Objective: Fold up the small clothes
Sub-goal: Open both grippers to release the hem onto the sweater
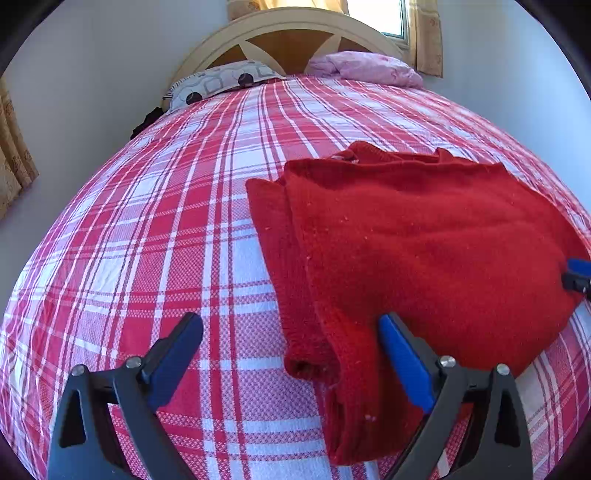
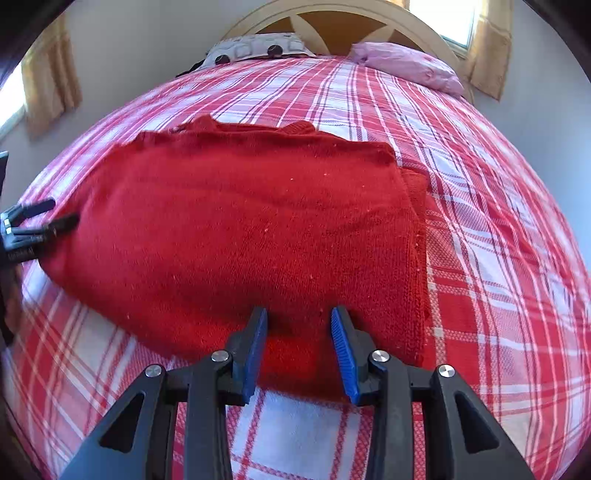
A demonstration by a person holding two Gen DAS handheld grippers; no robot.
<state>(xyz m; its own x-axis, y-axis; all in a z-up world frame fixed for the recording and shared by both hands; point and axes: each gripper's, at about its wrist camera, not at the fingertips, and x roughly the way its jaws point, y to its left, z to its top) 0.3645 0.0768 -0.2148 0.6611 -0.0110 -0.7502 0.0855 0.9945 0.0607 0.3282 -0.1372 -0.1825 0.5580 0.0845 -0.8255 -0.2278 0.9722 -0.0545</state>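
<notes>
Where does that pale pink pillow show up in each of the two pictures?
Left wrist view: the pale pink pillow lies top centre-right, against the headboard, below the window.
Right wrist view: the pale pink pillow lies upper right, nearer the corner.
Shared landmark: the folded red knitted sweater on the red-and-white plaid bedspread.

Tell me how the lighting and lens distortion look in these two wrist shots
Left wrist view: the window is blown out white, and the plaid bedspread bulges into a dome from the fisheye. Right wrist view: the same bowing, dark vignette at the corners, and the red sweater evenly lit and sharp.
</notes>
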